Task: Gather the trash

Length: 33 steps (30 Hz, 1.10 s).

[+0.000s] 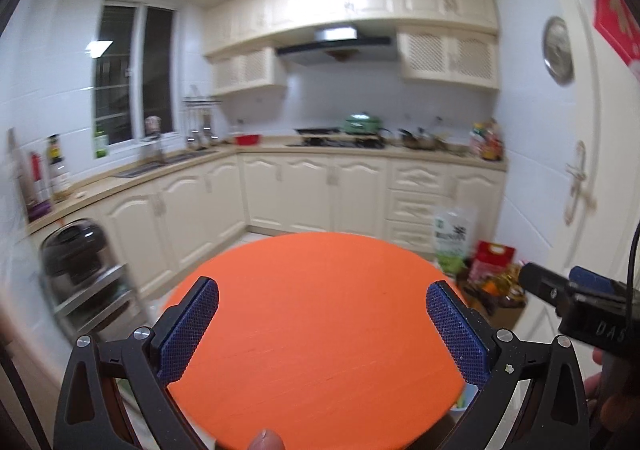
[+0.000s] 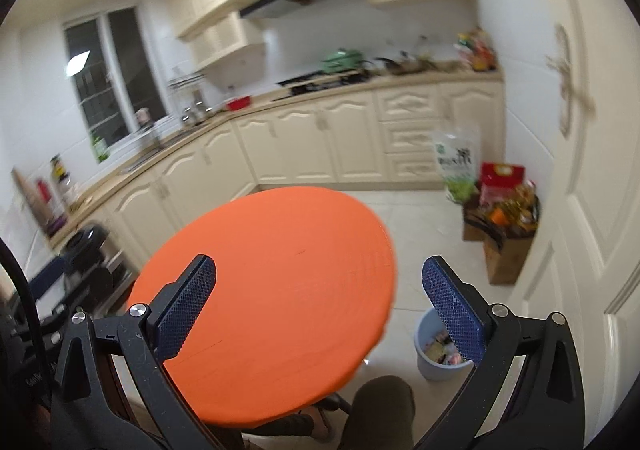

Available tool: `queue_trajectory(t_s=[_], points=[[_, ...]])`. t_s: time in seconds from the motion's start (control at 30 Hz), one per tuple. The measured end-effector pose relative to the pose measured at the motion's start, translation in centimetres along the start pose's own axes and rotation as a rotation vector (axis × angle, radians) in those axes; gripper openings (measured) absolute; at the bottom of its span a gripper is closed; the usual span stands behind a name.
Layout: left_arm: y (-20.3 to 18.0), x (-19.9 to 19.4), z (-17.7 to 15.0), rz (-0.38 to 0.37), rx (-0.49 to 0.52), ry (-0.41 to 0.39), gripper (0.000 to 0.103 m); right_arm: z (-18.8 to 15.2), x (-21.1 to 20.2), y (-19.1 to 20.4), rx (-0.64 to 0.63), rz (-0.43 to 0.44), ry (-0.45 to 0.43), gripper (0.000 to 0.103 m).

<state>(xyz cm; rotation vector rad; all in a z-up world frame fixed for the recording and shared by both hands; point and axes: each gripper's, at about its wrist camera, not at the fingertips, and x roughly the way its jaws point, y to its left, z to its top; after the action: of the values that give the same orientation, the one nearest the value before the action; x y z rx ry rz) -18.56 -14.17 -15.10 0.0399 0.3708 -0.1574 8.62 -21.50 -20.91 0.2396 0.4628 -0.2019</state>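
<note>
Already the trash sits in the pale blue bin (image 2: 438, 350), on the floor at about five o'clock in the right wrist view, just off the near right edge of the round orange table (image 2: 280, 270); wrappers show inside it, partly hidden by the right gripper's blue pad. No loose scrap is visible on the tabletop in either view, so I judge the collecting done or close to it.

Both tools are released. The right gripper (image 2: 318, 304) has its jaws spread wide with nothing between them, and the left gripper (image 1: 322, 326) likewise hangs open over the bare orange top.

Risk from here is mostly knocking things. The bin stands close beside the table edge and the person's knee (image 2: 380, 406) at six o'clock, so a careless swing or a shifted leg could tip it and spill the wrappers. Both frames are blurred, which also makes it hard to tell whether a small scrap lies on the pale floor.

Open room lies at twelve to two o'clock: clear tile between table and cabinets (image 2: 352, 138). At three o'clock, bags and boxes (image 2: 504, 218) crowd the floor by the door (image 2: 580, 170), narrowing that side.
</note>
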Motion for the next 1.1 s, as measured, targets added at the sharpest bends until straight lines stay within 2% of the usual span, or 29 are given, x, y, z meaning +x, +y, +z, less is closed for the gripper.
queue_trajectory(t_s=[0.13,0.27,0.57,0.8,1.1], points=[[0.8,-4.6,-2.6,0.049,-0.040,-0.028,0.102,-1.3,-2.4,3.7,-0.049,0.010,-0.044,0.103],[1.0,-9.4,-5.1,0.061,-0.076,-0.039,0.102,-2.5,-4.8,6.5,-0.103,0.010,-0.080,0.103],[0.6,-18.4,-8.2,0.104,-0.055,-0.059,0.102,-3.9,-8.9,8.5,-0.133,0.005,-0.138,0.103],[-2.0,-20.0,-8.6,0.102,-0.024,-0.080,0.102,-5.5,-9.8,8.5,-0.127,0.012,-0.141,0.103],[0.2,-18.2,-8.4,0.091,-0.076,-0.087,0.102,-6.1,-8.9,7.9,-0.104,0.028,-0.124,0.103]])
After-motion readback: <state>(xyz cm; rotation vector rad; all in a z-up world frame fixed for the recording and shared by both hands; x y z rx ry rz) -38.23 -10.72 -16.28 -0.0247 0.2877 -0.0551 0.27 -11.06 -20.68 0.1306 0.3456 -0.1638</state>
